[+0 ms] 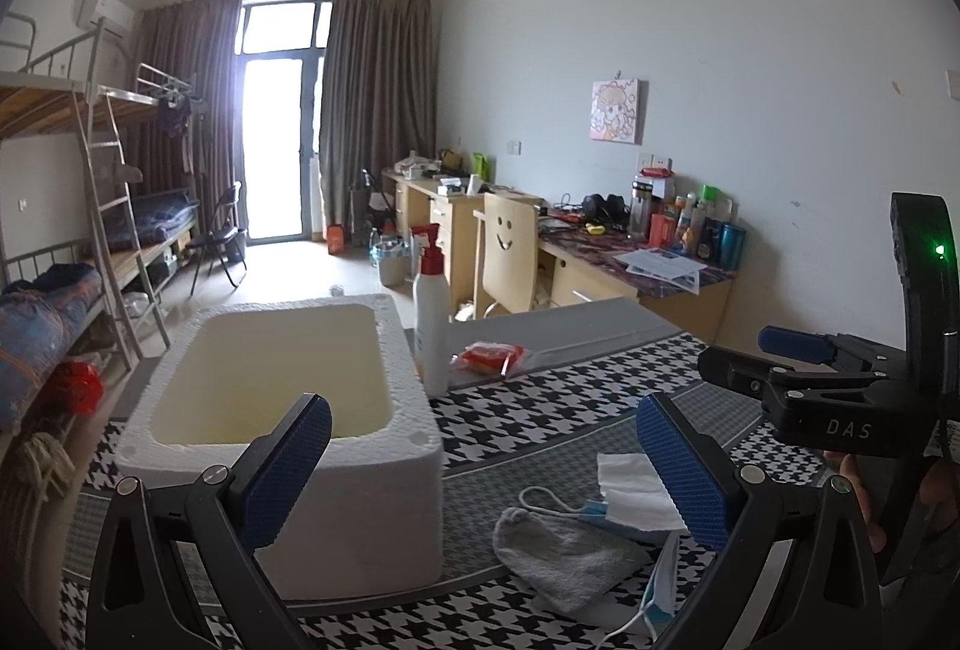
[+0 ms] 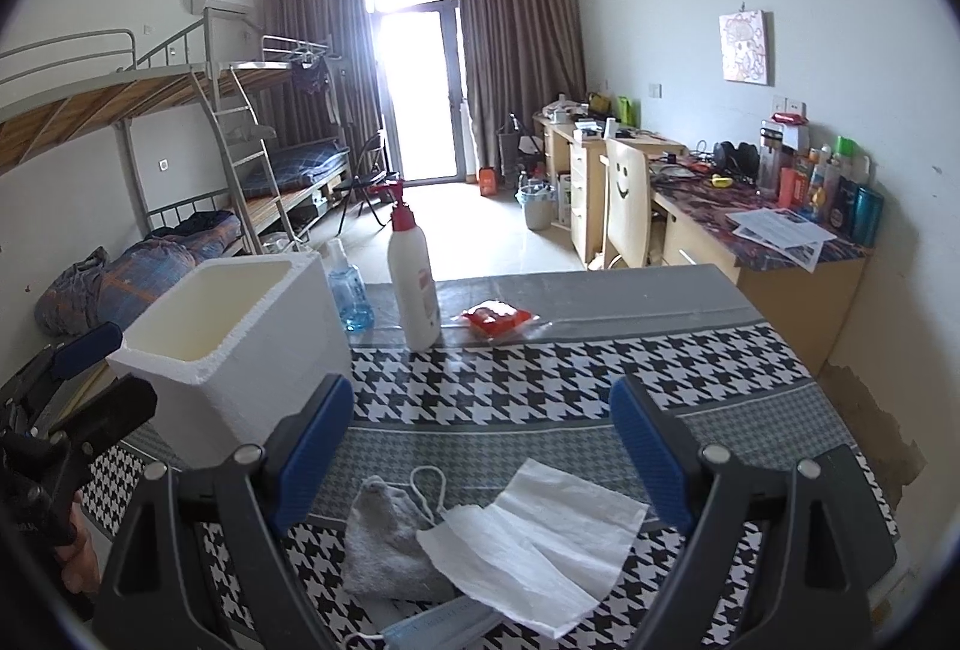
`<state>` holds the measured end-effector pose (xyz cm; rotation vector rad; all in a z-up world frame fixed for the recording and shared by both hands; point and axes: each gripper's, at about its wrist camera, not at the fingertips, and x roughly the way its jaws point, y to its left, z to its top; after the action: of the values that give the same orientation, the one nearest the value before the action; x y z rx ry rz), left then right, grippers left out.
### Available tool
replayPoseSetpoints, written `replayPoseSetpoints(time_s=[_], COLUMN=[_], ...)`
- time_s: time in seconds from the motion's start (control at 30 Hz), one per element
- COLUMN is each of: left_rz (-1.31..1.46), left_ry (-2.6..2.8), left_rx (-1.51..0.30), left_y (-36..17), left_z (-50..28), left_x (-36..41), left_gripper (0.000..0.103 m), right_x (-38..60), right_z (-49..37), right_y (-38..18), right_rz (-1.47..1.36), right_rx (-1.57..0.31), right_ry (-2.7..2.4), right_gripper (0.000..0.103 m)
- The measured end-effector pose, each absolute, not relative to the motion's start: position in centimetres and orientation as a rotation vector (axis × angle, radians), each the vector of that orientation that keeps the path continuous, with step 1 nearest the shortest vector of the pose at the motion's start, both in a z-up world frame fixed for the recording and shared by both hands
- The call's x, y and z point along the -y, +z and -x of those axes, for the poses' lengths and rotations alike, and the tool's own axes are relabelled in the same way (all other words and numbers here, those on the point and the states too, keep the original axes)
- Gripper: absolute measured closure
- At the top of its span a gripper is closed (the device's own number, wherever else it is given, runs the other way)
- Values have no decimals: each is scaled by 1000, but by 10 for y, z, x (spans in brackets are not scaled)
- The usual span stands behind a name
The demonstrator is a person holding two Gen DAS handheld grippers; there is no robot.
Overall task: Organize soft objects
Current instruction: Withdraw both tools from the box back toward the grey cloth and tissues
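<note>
Daylight from a curtained balcony door [image 2: 420, 110] fills a dormitory room, with bunk beds [image 2: 180, 122] along one wall and a cluttered desk [image 2: 780, 236] along the other. Nearer the cameras stands a counter [image 2: 600, 368] under a black-and-white houndstooth cloth.

From the right wrist view, the right hand-held gripper [image 2: 480, 458] has its blue-padded jaws spread wide with nothing between the pads. Just below that gap, towards 6 o'clock, lie the soft things: a grey sock [image 2: 384, 548] with a white loop of cord at its top, a white tissue [image 2: 540, 536] overlapping the sock's right edge, and a blue face mask [image 2: 432, 629] partly tucked under the tissue at the bottom edge.

At 10 o'clock from the pile stands an open white foam box [image 2: 240, 350], its inside bare as far as can be seen. Behind the box is a clear bottle of blue liquid [image 2: 348, 290], and at 12 o'clock a white pump bottle [image 2: 411, 278] with a red top stands upright. A red packet [image 2: 498, 320] lies flat just right of it.

From the left wrist view, the left hand-held gripper [image 1: 480, 476] is likewise wide apart and holds nothing; the foam box sits at its 11 o'clock and the sock at its 5 o'clock.
</note>
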<state>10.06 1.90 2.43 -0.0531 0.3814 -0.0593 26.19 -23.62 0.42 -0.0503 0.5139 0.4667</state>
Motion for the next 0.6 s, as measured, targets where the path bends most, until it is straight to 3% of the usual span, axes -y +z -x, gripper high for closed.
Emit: replayPoseSetpoints(time_s=[0.6], left_rz=[70], left_ry=[-119], left_rx=[-426], left_y=[5], left_z=[-107], left_x=[5], left_gripper=[1], right_x=[260], right_z=[-271], right_y=[-22], right_rz=[53], right_rx=[-585], right_ry=[420], right_gripper=[13])
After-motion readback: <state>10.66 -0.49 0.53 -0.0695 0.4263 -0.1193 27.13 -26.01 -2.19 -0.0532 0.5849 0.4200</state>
